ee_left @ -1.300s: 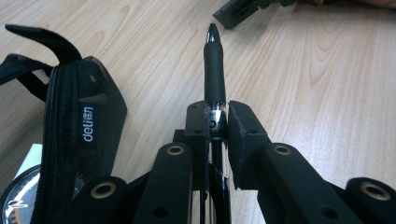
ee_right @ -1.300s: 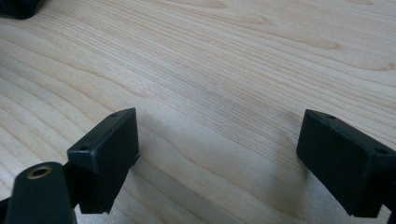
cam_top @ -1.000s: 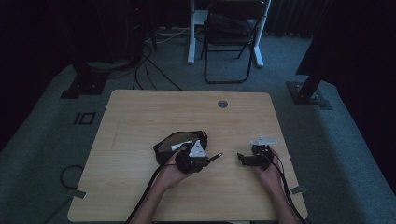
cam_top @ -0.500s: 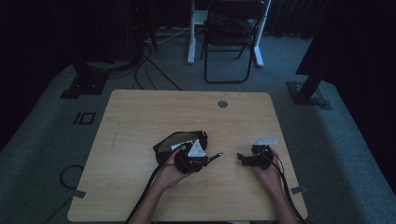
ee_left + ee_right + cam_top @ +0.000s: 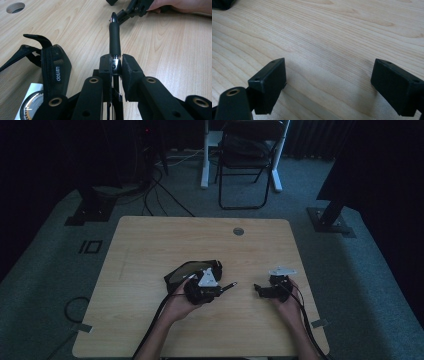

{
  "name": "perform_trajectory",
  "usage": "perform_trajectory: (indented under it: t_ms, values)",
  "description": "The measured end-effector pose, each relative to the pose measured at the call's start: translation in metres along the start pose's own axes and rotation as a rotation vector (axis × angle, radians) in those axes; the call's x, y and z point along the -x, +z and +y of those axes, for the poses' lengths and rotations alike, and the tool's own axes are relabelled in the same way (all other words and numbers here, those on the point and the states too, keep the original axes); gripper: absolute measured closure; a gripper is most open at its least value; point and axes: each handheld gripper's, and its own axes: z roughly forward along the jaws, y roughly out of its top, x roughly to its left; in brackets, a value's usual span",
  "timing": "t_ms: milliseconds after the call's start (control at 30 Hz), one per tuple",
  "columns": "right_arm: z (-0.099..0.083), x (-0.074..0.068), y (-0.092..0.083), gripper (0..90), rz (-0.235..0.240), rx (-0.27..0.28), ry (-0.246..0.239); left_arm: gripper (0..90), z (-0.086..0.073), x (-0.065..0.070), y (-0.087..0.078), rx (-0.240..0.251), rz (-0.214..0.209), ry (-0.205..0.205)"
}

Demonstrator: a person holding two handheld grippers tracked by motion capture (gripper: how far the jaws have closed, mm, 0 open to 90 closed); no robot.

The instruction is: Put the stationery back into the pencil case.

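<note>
Down at the near edge of the wooden table point(image 5: 150, 240), 2 forearms come in from the bottom of the high view, and each hand holds a gripper. Closest on the left side, the left gripper point(image 5: 116, 65) has its 2 black jaws squeezed tight on a black pen point(image 5: 114, 37). From the left gripper view, the pen sticks straight out past the jaws, and its shiny tip points toward the other hand. From the high view, the pen point(image 5: 227, 286) pokes out to the right, just above the table top. Over on the right, the right gripper point(image 5: 329, 82) has its jaws wide apart with nothing between them, and bare wood shows under them. From the high view, the right gripper point(image 5: 260, 290) sits low near the table, a little way from the pen tip, and they do not touch. Just behind the left hand point(image 5: 180, 302) lies a black pencil case point(image 5: 192, 270), flat on the table. Up close, the pencil case point(image 5: 56, 72) is just beside the left jaws, with white letters on its zip edge. Farther off, a small round hole point(image 5: 238, 231) sits near the far edge of the table. Beyond the table, a black folding chair point(image 5: 247, 155) stands on the grey floor.
</note>
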Motion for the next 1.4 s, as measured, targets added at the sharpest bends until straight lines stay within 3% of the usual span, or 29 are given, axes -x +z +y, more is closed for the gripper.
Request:
perform_trajectory:
  t_ms: [1400]
  values:
    - [0.0,0.0,0.0,12.8,0.0,0.0,0.001,79.3,0.003,-0.015,-0.037,0.053,0.054,-0.012]
